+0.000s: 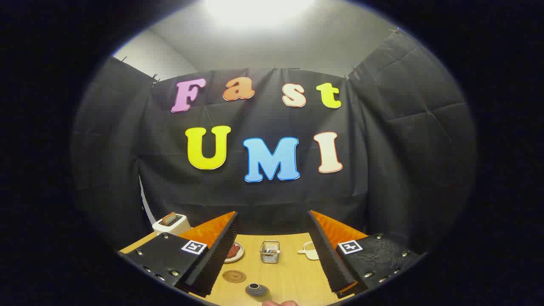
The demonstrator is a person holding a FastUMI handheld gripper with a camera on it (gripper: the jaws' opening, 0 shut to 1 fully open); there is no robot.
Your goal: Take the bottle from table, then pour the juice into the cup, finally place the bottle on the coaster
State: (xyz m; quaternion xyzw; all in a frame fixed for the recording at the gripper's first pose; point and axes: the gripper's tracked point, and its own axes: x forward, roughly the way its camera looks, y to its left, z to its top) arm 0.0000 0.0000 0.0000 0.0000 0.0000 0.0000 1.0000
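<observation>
Jaws wide apart above table [293,276]: one bottle [256,290], one coaster [234,276], one wire basket [270,251].

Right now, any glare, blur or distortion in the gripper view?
Gripper view: the ceiling light blows out overhead; fisheye bends the cloth wall; the table is evenly lit, the coaster and cup sharp; the hand-held gripper is open, its near fingers slightly soft.
</observation>
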